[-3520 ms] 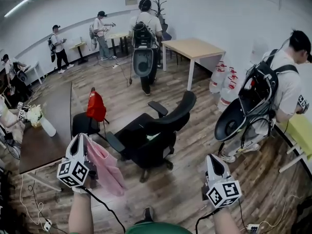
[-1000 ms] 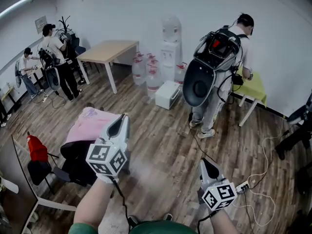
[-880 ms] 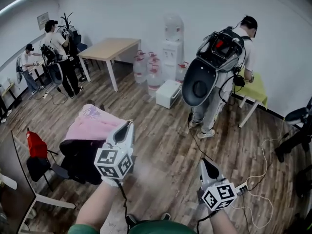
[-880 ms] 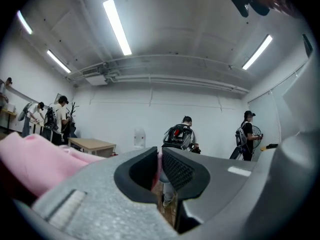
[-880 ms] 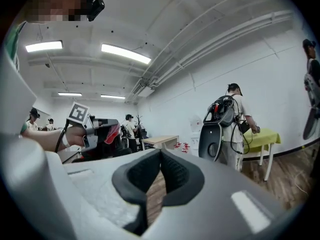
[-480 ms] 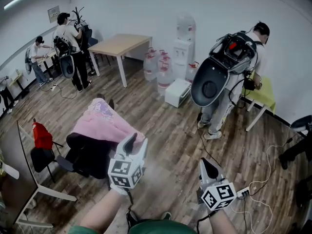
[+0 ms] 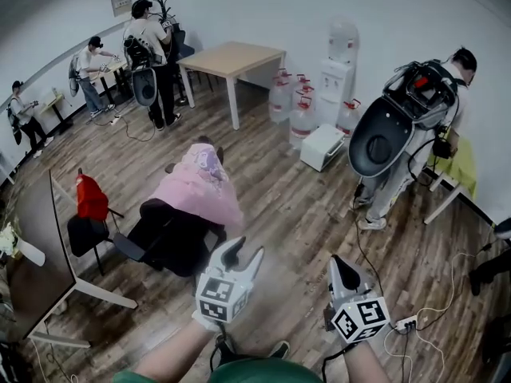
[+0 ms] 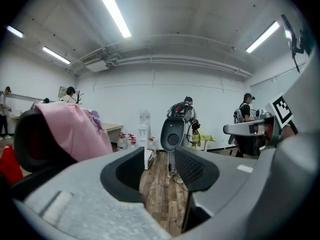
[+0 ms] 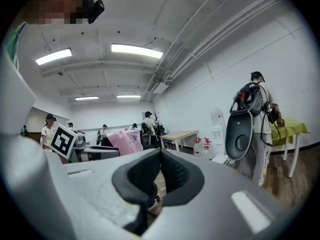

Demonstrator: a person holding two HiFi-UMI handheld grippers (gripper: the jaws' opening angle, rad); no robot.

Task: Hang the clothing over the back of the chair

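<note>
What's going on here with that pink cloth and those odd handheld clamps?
A person holds a two-jaw gripper in each hand. The pink garment lies draped over the back of the black office chair, and neither gripper touches it. The left gripper is close to the chair, its jaws opening with nothing between them. The right gripper is shut and empty, off to the side. The hanging looks done.

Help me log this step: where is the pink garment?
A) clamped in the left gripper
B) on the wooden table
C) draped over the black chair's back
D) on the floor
C: the pink garment lies draped over the top of the back of the black chair.
</note>
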